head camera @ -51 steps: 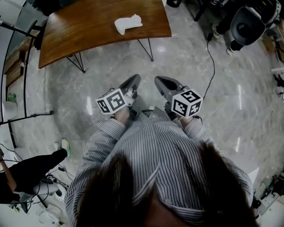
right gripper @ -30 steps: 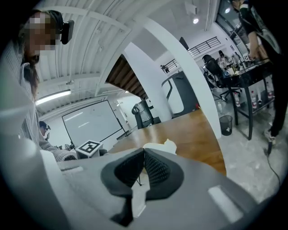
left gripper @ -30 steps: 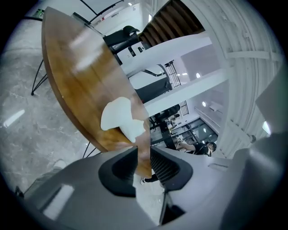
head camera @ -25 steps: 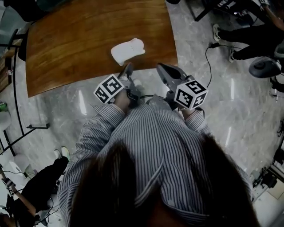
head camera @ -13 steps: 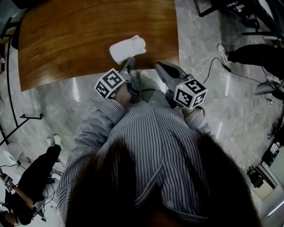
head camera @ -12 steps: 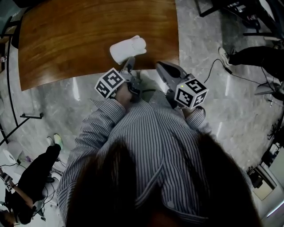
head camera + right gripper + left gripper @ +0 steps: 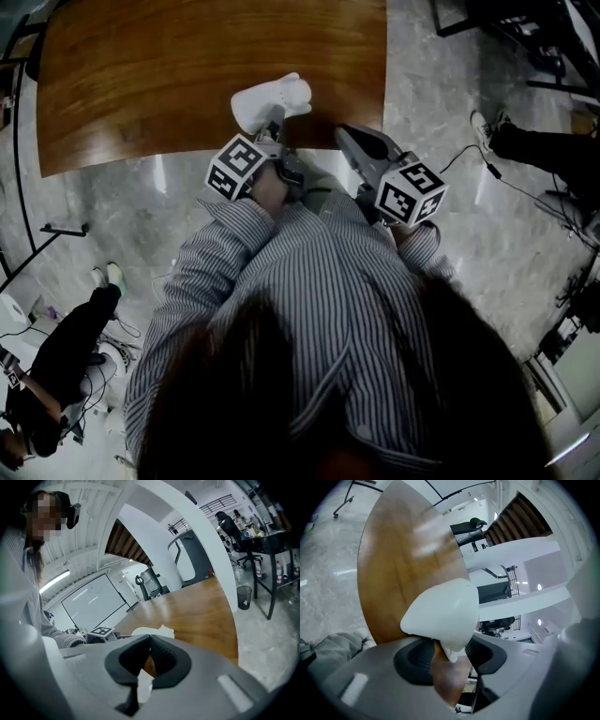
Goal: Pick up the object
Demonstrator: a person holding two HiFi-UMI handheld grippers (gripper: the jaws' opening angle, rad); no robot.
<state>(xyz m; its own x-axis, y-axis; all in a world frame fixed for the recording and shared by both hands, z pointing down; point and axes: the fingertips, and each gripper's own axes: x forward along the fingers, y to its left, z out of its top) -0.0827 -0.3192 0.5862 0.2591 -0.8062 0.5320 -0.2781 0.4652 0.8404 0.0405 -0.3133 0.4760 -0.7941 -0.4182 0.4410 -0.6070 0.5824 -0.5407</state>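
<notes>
Near the front edge of the curved brown wooden table (image 7: 141, 84), the head view shows the white rounded object (image 7: 272, 98), lumpy at its far end, lying flat on the wood. The left gripper (image 7: 275, 124) reaches in over the table's edge, its tips right at the object's near side. The right gripper (image 7: 352, 136) sits by the table's near corner, just beside the object but apart from it.

From the left gripper view, the white rounded object (image 7: 440, 613) fills the middle of the frame. Its narrow lower tip dips into the gap of the left gripper (image 7: 447, 651), whose jaws stand spread with a dark pad on either side. I cannot tell whether the tip touches a pad. The table (image 7: 393, 573) runs off behind.

From the right gripper view, the right gripper (image 7: 150, 644) has its jaws pressed together with nothing between them. The object (image 7: 154, 631) lies beyond them on the table (image 7: 197, 606).

The step in hand looks like the last of the reach, with the grasp not yet made. The next move probably calls for easing the left jaws further on so they take more than the tip. They would then need to squeeze firmly before lifting, since a rounded shape may slip.
</notes>
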